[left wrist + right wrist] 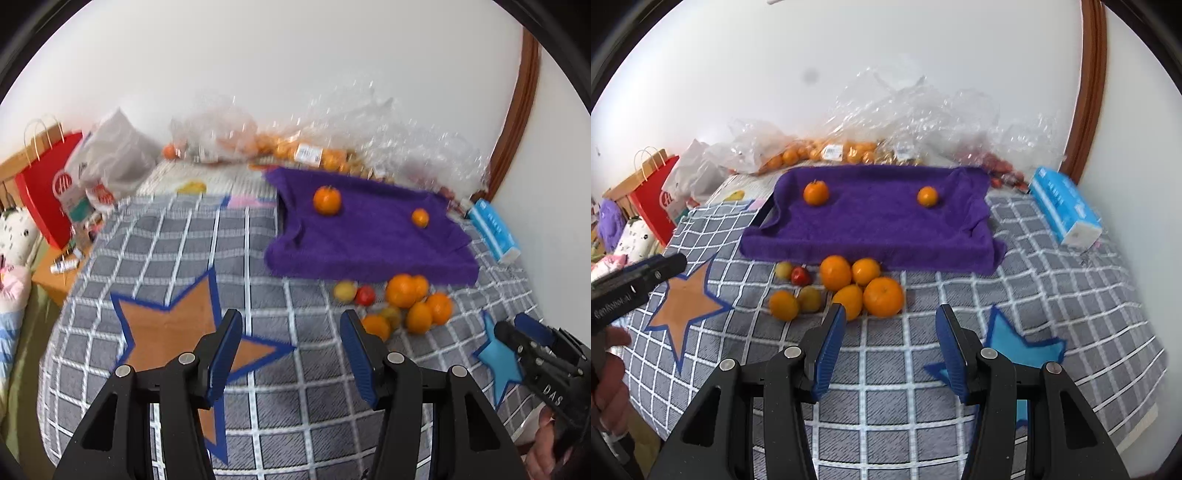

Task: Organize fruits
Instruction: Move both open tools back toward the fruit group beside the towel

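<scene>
Bedroom setup: grid-pattern bedspread (886,398) against a white wall, so soft ground everywhere. My right tongs (890,343) stand partly open with nothing between the pads; left tongs (290,354) same, empty, over the orange star patch (166,332).

Just ahead of the right tongs sits the loose fruit cluster (846,288): several oranges touching each other, two pale yellow fruits, one small red fruit (800,276). From the left tongs it lies ahead and to the right.

Beyond the cluster is the purple towel (871,221), with one orange (816,192) far left and a smaller one (927,196) far right, well apart.

Risks as I see them:
- Fruits are packed; closing on one likely nudges its neighbours, and round fruit rolls on a soft quilt.
- Towel front edge is raised; a low carry could clip it.
- Both tongs converging on one cluster could collide.
- Left view is blurred, so I'd aim from the right view.
</scene>
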